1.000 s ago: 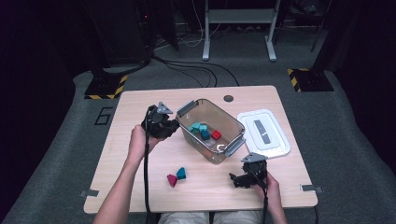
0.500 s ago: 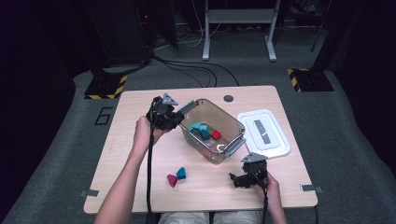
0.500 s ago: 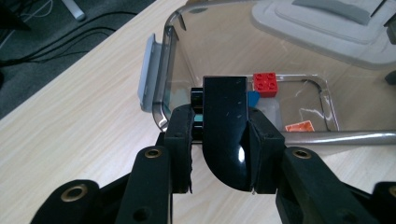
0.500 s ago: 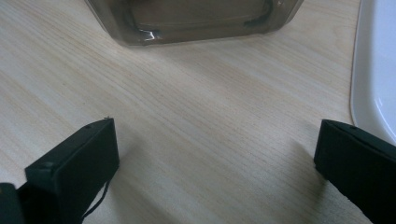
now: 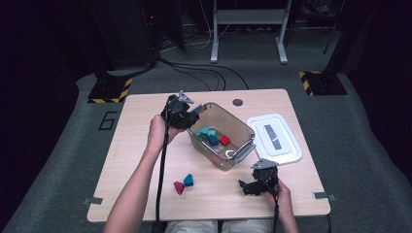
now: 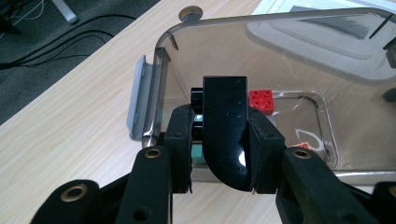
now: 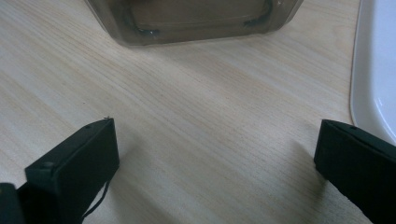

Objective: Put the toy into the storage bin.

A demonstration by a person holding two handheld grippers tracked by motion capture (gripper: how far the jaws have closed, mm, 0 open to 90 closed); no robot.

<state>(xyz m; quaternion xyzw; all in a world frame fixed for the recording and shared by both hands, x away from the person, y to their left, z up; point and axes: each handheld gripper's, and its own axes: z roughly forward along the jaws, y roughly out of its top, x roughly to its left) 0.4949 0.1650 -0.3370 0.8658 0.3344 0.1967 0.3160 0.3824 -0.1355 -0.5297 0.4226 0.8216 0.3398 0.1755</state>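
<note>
Left tool [image 6: 225,154] was clenched on a black block [image 6: 225,135], rigid, light, glossy, maybe slippery; flat sides gave me best hold above the clear bin [image 5: 243,130].

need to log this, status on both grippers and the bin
Left gripper shut on black block, at clear bin rim. Right gripper open, empty, on table. Nothing in the way.
</note>
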